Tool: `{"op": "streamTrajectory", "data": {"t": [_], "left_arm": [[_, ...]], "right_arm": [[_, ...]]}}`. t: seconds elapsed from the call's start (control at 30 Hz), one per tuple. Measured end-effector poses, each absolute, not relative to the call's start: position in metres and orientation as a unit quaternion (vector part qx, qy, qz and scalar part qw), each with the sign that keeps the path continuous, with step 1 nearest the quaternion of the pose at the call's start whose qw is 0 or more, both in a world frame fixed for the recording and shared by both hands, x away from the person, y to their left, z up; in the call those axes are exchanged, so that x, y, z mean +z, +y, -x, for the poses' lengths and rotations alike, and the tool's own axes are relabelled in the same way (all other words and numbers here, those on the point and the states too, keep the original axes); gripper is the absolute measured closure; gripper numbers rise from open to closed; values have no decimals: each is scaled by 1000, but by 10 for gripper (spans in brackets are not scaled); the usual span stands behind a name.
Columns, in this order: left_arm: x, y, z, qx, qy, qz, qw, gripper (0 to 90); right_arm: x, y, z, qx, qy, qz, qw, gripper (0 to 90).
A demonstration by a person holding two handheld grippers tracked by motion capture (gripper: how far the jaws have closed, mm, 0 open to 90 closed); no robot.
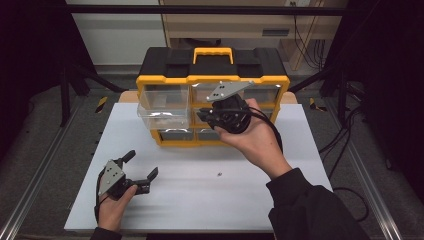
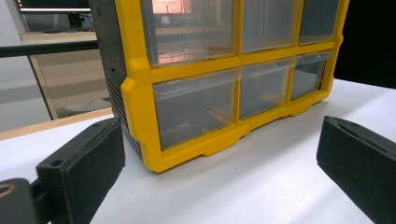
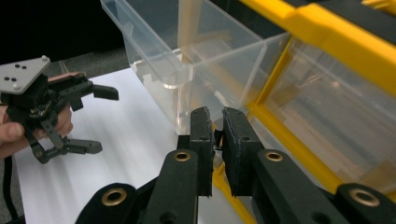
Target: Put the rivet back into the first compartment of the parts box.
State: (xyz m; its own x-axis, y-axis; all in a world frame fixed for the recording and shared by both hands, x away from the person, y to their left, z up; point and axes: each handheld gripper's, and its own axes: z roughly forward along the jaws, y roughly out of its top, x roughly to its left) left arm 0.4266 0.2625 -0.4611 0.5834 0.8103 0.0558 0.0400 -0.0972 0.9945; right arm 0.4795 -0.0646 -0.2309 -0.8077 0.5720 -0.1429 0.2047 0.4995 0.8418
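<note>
The right gripper is holding its two black pads clenched almost face to face, with only a thin slit showing between them; whether something tiny is pinched in that slit I cannot tell. Just beyond the fingertips, and slightly above them, the clear pulled-out drawer is sticking out of the yellow organizer, its open top facing up and its front corner sitting close ahead of the pads. The likeliest trouble from here is the pads knocking that corner: the drawer is hanging far out of its slot, so a bump from the side could be twisting it in its rails or tipping it out altogether. If a small part is in the pinch, letting go short of the rim would be dropping it onto the white table instead of into the drawer, and a light cabinet could be sliding back under a push. Beside the fingers, toward the cabinet, the shut clear drawers are lining the yellow frame, leaving little room for swinging. Farther off, the left gripper is resting on the table with its jaws released and spread wide, grasping nothing, well apart from the drawer and not bracing the organizer. A small dark speck is lying on the table below the right hand, out of the way.
</note>
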Motion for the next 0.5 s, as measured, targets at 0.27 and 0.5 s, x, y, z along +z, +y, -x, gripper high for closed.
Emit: {"op": "streamTrajectory", "data": {"t": [0.27, 0.5], "left_arm": [[-461, 263, -427, 326, 320, -665, 591, 10], [-461, 262, -427, 325, 320, -664, 593, 10]], "right_arm": [[-218, -64, -481, 454, 833, -231, 217, 826], [-210, -62, -481, 461, 827, -232, 222, 826]]}}
